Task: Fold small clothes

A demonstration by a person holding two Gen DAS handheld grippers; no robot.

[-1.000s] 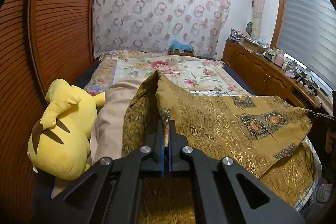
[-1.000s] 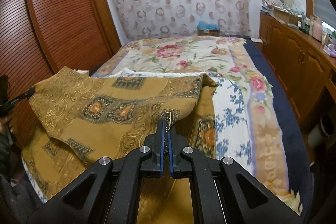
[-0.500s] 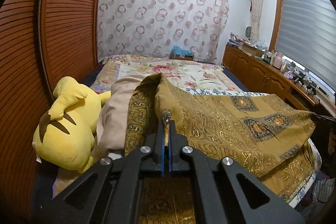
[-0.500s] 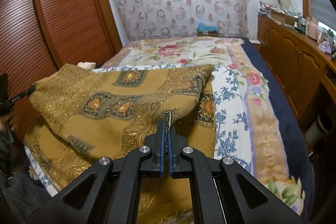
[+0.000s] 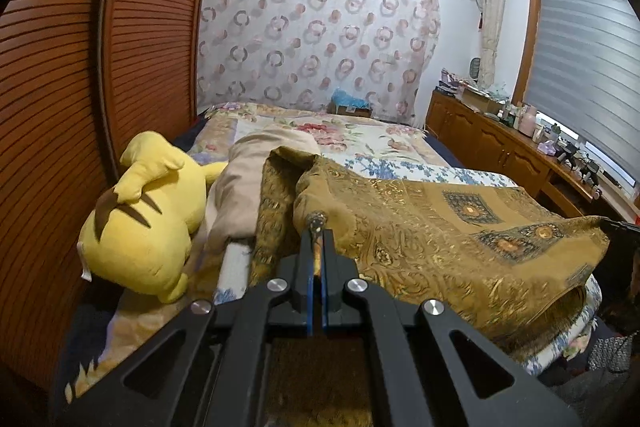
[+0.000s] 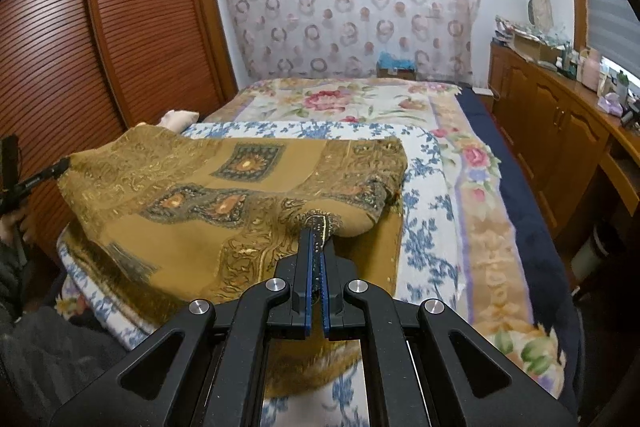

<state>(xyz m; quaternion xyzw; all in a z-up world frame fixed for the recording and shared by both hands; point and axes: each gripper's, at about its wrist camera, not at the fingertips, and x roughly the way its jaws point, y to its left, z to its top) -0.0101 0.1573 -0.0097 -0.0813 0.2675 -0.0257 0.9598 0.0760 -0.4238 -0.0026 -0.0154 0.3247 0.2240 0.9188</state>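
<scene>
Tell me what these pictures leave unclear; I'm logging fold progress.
- Left wrist view: the gold cloth below the left tool is hidden by the tool's frame.
- Right wrist view: the cloth's near edge is hidden behind the right tool.
- Sideboard items: too small to identify.

Your left claw (image 5: 316, 227) and right claw (image 6: 318, 227) are both clamped tight, held level, pointing forward.

A floral-covered bed (image 6: 352, 103) is seen mid-frame; a gold patterned cloth (image 6: 224, 195) and yellow plush (image 5: 148, 219) are laid on it.
</scene>
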